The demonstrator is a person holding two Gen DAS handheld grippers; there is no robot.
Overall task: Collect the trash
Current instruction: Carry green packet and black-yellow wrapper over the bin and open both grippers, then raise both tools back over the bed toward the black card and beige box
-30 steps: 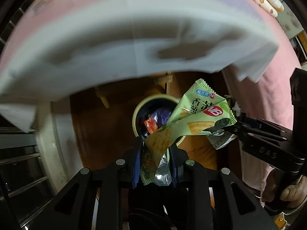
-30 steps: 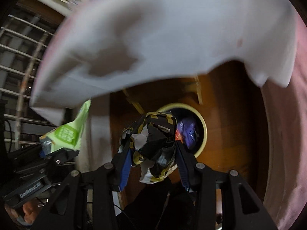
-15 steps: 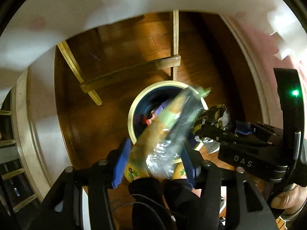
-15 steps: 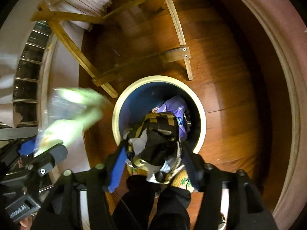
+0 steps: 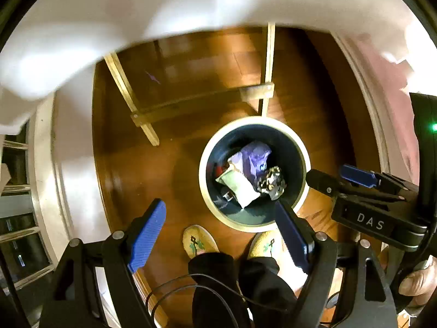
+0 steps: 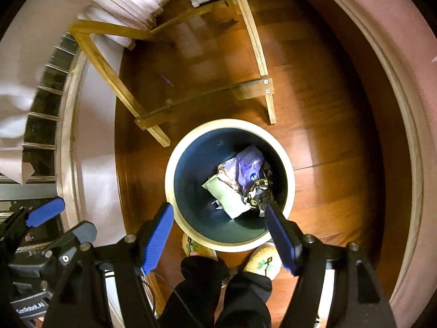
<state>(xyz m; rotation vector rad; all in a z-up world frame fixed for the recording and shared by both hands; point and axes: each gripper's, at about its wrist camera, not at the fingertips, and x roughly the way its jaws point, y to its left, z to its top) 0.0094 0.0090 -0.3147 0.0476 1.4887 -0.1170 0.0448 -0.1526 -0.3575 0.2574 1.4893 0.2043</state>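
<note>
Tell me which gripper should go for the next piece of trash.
Either: neither is clearly better placed. The left gripper and right gripper both hang over the bin, jaws just opened and empty, wrappers dropped inside. No further trash is in view to favour a side.

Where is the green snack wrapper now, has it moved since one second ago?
Yes. It left the left gripper, whose jaws have just been opening and are empty, and fell down into the round bin; the green wrapper lies inside.
</note>
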